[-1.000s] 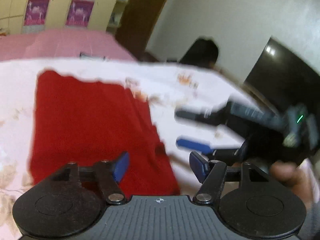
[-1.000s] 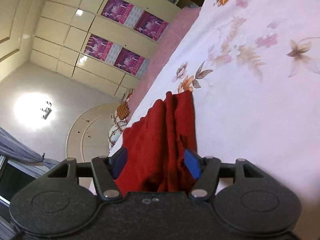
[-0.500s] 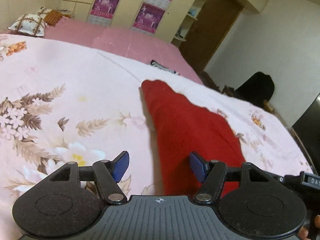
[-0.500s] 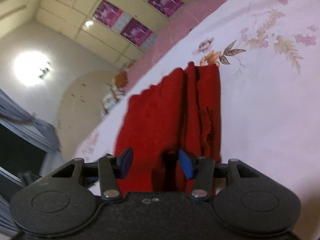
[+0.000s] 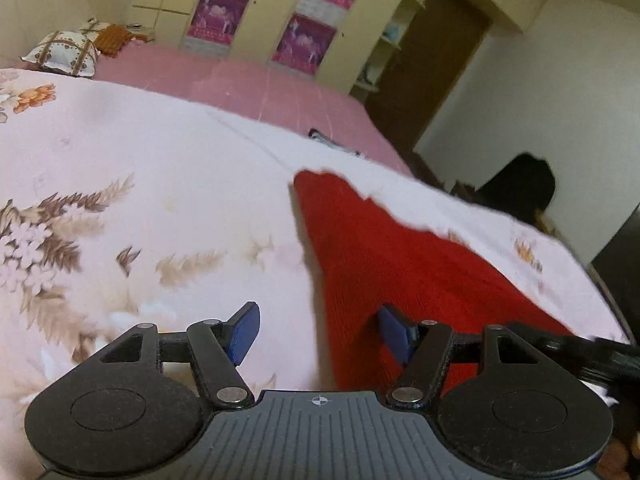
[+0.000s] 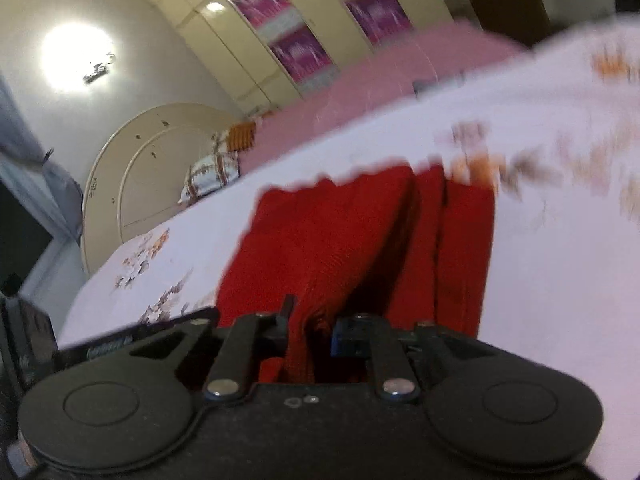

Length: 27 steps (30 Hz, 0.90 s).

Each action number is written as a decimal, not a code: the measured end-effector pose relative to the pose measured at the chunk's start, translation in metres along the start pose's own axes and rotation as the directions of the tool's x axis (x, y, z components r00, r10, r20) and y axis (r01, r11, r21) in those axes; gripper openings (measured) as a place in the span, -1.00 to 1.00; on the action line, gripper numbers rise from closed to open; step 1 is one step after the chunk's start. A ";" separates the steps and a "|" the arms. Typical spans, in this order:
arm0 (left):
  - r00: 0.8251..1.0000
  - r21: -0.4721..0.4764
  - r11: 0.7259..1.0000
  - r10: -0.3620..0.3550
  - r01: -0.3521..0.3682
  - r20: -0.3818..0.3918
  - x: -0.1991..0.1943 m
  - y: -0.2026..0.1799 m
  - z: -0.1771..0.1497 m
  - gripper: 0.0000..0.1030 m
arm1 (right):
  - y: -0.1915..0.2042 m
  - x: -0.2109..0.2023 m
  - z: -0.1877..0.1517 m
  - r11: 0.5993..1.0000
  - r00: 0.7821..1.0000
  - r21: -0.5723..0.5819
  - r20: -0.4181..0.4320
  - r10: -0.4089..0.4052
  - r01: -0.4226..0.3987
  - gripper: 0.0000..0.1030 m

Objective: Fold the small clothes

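Red knit cloth, the folded garment, lay on the floral bedspread of the bed, its layered folds showing as long pleats in the right wrist view. The left hand-held gripper hovered low over the garment's near left edge with its blue-padded jaws spread wide, nothing between them, one pad over the bedspread and the other over the red knit. The right hand-held gripper was clamped on a raised fold of the garment at its near end.
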<state>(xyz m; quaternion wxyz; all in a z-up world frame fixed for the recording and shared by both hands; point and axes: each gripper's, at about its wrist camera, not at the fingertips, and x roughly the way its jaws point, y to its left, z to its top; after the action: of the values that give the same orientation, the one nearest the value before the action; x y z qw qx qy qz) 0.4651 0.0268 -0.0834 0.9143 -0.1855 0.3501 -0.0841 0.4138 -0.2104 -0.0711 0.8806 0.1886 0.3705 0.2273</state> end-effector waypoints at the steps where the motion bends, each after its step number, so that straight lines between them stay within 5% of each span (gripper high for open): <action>1: 1.000 0.001 1.000 -0.014 0.014 -0.007 0.002 -0.002 0.002 0.27 | 0.006 -0.009 0.001 1.000 1.000 -0.024 0.029 0.005 -0.004 -0.73; 5: 0.998 0.093 0.995 -0.022 0.028 -0.067 0.018 -0.023 -0.001 0.27 | 0.015 -0.038 -0.007 0.994 0.996 -0.099 0.086 -0.037 0.046 -0.74; 9: 0.996 0.109 0.994 0.001 0.009 -0.093 0.029 -0.030 0.001 0.27 | -0.017 -0.013 -0.028 0.992 0.993 -0.023 0.005 -0.122 0.122 -0.71; 12: 0.995 0.139 0.990 -0.001 0.015 -0.104 0.026 -0.030 0.004 0.27 | -0.030 -0.017 -0.026 0.996 0.999 0.073 0.012 -0.051 0.050 -0.42; 14: 0.993 0.147 0.989 -0.013 0.030 -0.118 0.023 -0.029 0.008 0.27 | -0.034 -0.030 -0.018 0.993 0.997 0.113 0.075 -0.021 0.012 0.10; 15: 0.993 0.154 0.987 -0.016 0.034 -0.114 0.022 -0.028 0.010 0.27 | -0.039 -0.035 -0.013 0.992 0.993 0.127 0.115 -0.013 -0.002 0.12; 21: 0.996 0.142 0.989 -0.032 0.044 -0.080 0.029 -0.024 0.027 0.27 | -0.075 0.005 0.030 0.962 0.998 0.274 0.055 -0.010 -0.005 -0.09; 23: 0.995 0.153 0.987 -0.036 0.050 -0.093 0.034 -0.026 0.029 0.27 | -0.072 0.020 0.035 0.966 1.000 0.257 0.026 -0.001 -0.006 -0.83; 27: 0.993 0.218 0.976 0.027 -0.001 -0.116 0.047 -0.029 0.023 0.46 | -0.067 0.018 0.030 0.982 0.990 0.141 0.040 -0.133 0.126 -0.85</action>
<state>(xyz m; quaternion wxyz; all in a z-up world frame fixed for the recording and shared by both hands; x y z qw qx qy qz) 0.5150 -0.0069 -0.0843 0.9073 -0.0766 0.3937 -0.1262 0.4648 -0.2604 -0.0954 0.8872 0.2303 0.3749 0.1386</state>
